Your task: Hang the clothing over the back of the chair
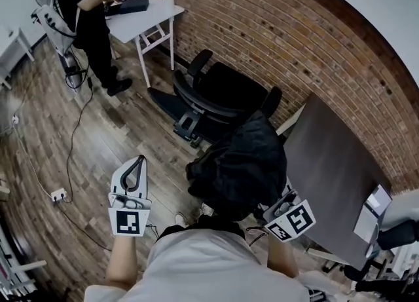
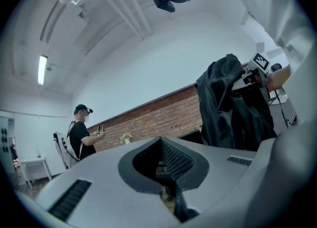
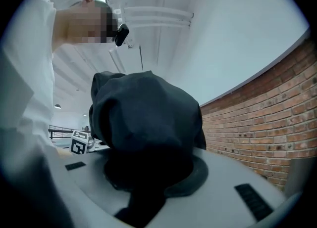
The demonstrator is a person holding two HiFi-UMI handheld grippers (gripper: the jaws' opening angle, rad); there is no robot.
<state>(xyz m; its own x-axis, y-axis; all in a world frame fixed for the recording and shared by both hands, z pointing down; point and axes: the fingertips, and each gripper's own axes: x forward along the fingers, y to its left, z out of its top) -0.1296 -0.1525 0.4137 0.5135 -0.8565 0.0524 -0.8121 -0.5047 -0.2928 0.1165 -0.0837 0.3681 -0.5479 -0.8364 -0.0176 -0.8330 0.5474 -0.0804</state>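
A black garment [image 1: 239, 163] hangs bunched in the air from my right gripper [image 3: 148, 180], whose jaws are shut on its cloth. In the head view only that gripper's marker cube [image 1: 291, 221] shows, and the cloth hides the jaws. The garment [image 3: 143, 118] fills the middle of the right gripper view. A black office chair [image 1: 222, 94] stands on the floor beyond the garment, near the brick wall. My left gripper [image 1: 139, 160] is held out at the left, apart from the garment [image 2: 233, 108], with its jaws together and nothing between them.
A dark table [image 1: 334, 163] stands at the right beside the brick wall [image 1: 314, 38]. At the far left another person [image 1: 88, 12] stands by a white desk [image 1: 141, 16]. A cable and a socket strip [image 1: 59, 194] lie on the wooden floor.
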